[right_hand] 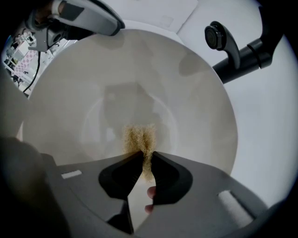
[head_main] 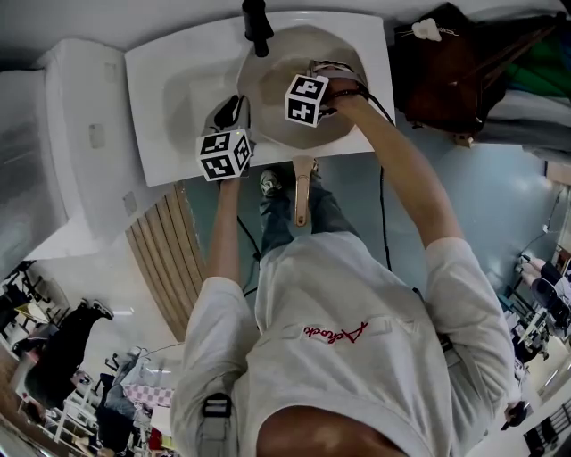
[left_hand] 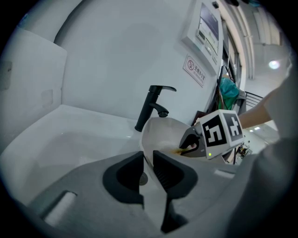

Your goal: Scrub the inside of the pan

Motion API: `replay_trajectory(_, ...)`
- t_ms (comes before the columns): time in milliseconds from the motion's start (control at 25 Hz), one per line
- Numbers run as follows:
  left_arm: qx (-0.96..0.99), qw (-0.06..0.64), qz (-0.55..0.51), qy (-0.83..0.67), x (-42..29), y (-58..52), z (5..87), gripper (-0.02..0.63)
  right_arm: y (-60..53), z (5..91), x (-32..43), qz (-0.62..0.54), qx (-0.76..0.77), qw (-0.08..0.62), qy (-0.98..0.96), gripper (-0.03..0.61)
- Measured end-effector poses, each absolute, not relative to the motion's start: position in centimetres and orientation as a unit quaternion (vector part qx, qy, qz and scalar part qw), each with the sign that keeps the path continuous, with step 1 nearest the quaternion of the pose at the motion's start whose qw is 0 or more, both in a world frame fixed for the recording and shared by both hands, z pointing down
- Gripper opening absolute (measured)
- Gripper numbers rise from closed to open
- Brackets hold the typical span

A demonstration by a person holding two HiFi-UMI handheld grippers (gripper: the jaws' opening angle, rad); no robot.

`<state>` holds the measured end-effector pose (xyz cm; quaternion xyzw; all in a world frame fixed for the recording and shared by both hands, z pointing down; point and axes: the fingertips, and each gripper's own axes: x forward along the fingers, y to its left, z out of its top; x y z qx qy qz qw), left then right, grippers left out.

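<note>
A cream pan (head_main: 303,54) lies in the white sink (head_main: 169,98) under the black faucet (head_main: 257,27), its wooden handle (head_main: 302,192) pointing back toward the person. My left gripper (left_hand: 148,160) is shut on the pan's near rim (left_hand: 145,139); in the head view it (head_main: 234,114) is at the pan's left edge. My right gripper (right_hand: 146,155) reaches down into the pan (right_hand: 139,93), shut on a golden-brown scrubber (right_hand: 138,138) whose tuft touches the pan's floor. The left gripper view shows the right gripper (left_hand: 212,135) low inside the pan.
The faucet (right_hand: 233,51) overhangs the pan's far rim. A white fixture (head_main: 80,134) stands left of the sink, with wooden slats (head_main: 161,241) below it. A brown bag (head_main: 446,62) sits to the right. A wall panel (left_hand: 207,23) and a sign (left_hand: 194,69) hang behind the sink.
</note>
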<state>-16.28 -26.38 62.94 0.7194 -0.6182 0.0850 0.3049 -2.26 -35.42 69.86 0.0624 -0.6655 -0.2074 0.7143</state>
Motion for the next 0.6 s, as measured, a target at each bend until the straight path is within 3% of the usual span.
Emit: replay_trajectory(600,0.724,0.296,0.081,-0.618,-15.8,-26.5,62.1,0.064,-31.9,70.8,0.0,-0.201,0.050,0.725,-0.657,0.069)
